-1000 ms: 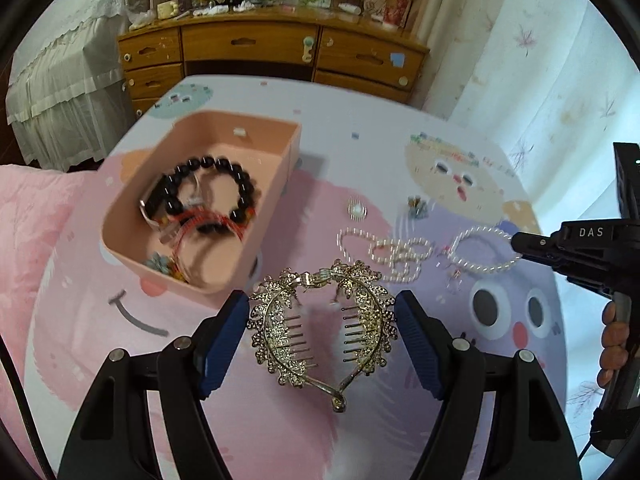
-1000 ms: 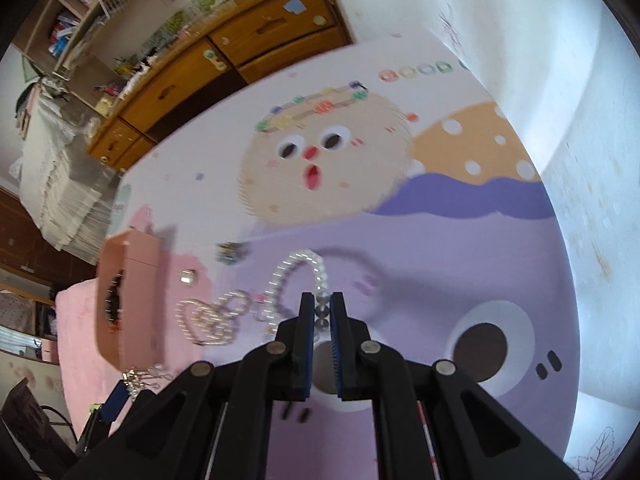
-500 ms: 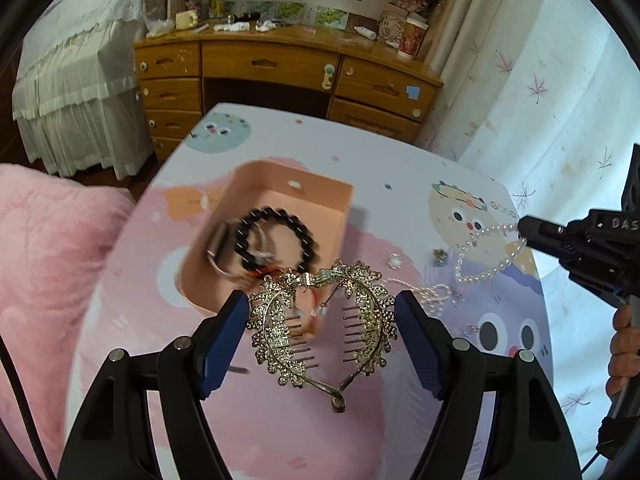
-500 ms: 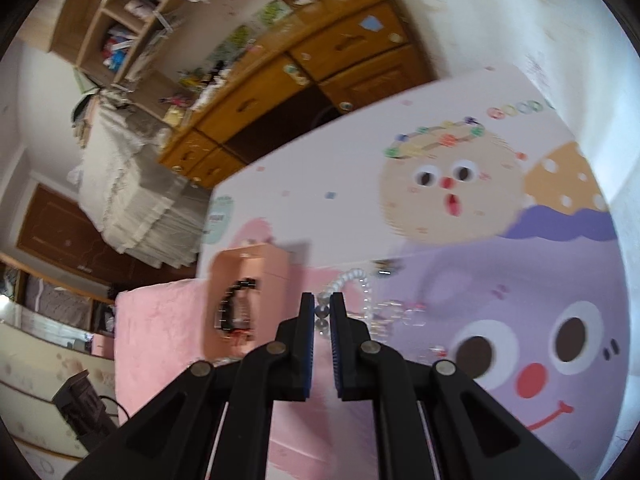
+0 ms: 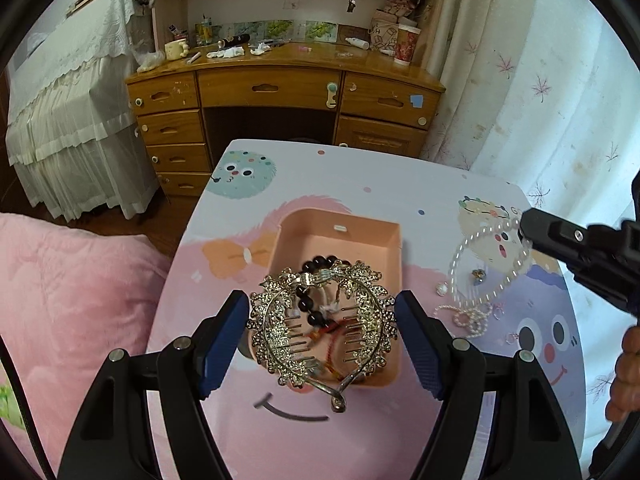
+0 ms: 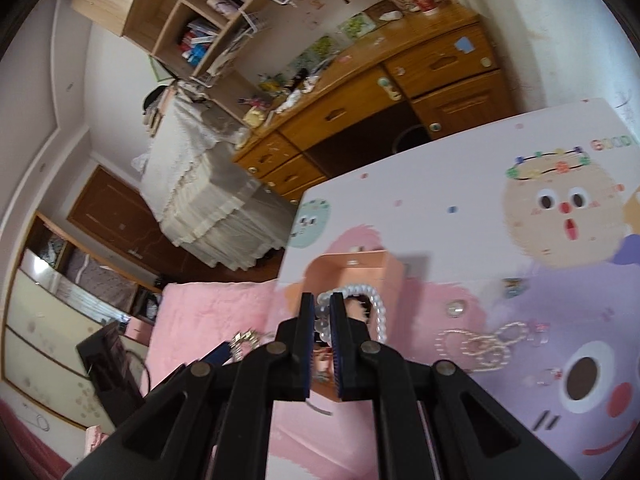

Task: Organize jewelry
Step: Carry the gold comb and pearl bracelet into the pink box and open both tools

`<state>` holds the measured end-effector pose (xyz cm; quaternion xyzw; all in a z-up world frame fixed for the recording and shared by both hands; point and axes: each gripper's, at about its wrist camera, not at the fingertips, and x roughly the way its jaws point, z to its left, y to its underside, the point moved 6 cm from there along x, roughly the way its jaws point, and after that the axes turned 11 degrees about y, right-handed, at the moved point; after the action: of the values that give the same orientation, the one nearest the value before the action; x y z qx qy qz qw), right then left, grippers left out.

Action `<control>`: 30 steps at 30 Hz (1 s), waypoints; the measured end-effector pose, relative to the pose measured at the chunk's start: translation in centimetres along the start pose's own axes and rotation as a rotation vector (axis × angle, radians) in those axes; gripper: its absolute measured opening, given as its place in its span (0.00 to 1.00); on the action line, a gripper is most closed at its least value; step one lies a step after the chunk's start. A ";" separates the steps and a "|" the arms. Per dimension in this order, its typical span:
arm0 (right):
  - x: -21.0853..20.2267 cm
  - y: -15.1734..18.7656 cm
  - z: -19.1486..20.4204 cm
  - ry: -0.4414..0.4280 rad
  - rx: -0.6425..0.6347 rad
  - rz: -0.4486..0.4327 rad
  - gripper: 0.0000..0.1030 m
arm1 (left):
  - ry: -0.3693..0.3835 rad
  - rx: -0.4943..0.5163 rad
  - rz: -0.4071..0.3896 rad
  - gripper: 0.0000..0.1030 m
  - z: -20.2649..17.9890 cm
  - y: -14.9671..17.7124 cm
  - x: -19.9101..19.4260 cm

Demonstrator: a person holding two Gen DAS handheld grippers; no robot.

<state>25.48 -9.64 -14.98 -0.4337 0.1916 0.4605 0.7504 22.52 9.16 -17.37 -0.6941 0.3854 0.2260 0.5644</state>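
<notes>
Two loads airborne: your left gripper [image 5: 320, 332] clamps gold comb [image 5: 322, 320] above pink tray [image 5: 394, 248]; right gripper [image 6: 320, 316] pinches pearl bracelet [image 6: 374, 304], tray-bound.

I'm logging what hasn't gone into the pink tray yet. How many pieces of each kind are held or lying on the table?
gold hair comb, in the left hand-held gripper: 1
pearl bracelet, in the right hand-held gripper: 1
tangled pearl strand: 1
small pearl stud: 1
small coloured charm: 1
Total: 5; tiny clear bits nearby uncounted.
</notes>
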 end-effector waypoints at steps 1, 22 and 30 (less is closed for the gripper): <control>0.1 0.1 0.4 -0.010 -0.007 -0.003 0.07 | 0.000 0.002 -0.002 0.71 0.2 -0.1 0.2; 4.3 5.0 3.3 0.072 -0.167 0.075 0.39 | 0.056 0.041 0.024 0.86 2.8 -2.1 3.3; 3.4 6.3 1.2 0.164 -0.181 0.085 0.40 | 0.086 0.047 0.047 0.86 2.1 -1.4 3.1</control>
<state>21.66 -5.61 -19.59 -0.5275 0.2281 0.4704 0.6697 25.70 10.35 -19.40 -0.6805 0.4305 0.2000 0.5581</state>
